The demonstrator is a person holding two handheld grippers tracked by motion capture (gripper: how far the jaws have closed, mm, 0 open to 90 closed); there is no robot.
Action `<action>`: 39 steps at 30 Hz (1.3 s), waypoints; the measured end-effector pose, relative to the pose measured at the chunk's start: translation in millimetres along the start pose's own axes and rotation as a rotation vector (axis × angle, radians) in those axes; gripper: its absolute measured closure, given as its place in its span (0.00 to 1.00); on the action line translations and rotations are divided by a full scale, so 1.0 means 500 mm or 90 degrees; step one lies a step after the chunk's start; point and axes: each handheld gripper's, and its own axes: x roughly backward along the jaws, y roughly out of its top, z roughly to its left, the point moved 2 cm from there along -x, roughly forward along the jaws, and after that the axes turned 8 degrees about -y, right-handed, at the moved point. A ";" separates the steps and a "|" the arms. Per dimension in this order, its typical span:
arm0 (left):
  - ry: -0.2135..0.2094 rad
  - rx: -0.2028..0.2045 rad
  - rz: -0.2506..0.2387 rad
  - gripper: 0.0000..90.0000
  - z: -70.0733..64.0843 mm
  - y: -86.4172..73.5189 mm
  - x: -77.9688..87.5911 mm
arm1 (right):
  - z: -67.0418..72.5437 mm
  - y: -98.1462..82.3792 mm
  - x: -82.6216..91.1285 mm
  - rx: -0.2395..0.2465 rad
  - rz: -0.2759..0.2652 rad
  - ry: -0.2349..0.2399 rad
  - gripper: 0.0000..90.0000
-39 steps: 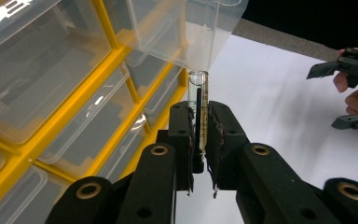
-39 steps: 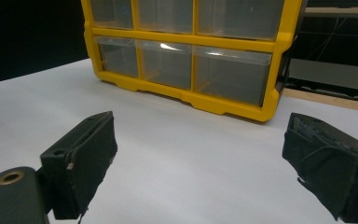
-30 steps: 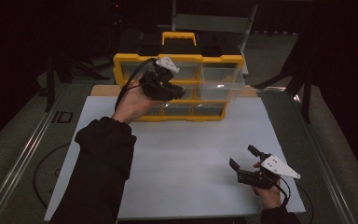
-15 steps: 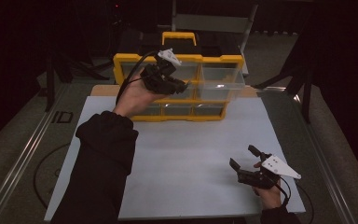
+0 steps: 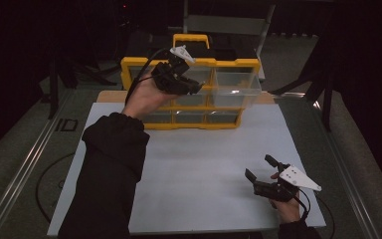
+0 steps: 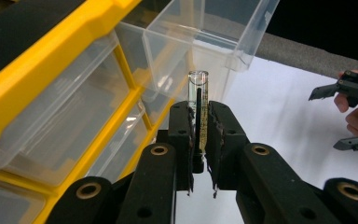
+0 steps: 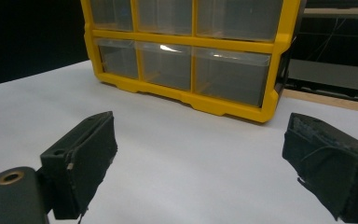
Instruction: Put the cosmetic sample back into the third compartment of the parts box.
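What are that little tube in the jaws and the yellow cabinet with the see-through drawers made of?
The tube looks like clear glass or hard plastic: it is see-through with a glossy rim, and a dark rod shows inside. The cabinet frame seems moulded yellow plastic, smooth and slightly shiny. The pulled-out drawer looks like clear, thin-walled plastic that catches glare.

The left hand-held gripper (image 5: 191, 84) is raised with jaws nearly closed, while the right hand-held gripper (image 5: 261, 168) rests low, jaws wide.

L gripper (image 5: 191, 84) raised at yellow drawer cabinet (image 5: 238, 64), top-right drawer (image 5: 238, 84) pulled out, R gripper (image 5: 261, 172) low on white table (image 5: 204, 164)
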 end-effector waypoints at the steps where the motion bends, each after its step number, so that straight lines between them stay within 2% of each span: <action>1: -0.002 -0.001 -0.005 0.90 0.001 0.003 0.001 | 0.000 0.000 0.000 0.000 0.000 0.000 0.10; 12: -0.007 -0.008 -0.016 0.90 0.011 0.034 0.001 | 0.005 0.000 0.000 0.011 0.002 0.003 0.11; 29: -0.008 -0.006 -0.015 0.90 0.025 0.079 -0.009 | -0.001 -0.001 0.001 0.003 0.000 0.002 0.10; 39: -0.010 -0.004 -0.017 0.90 0.024 0.105 -0.028 | -0.005 -0.001 0.002 -0.001 0.000 0.002 0.11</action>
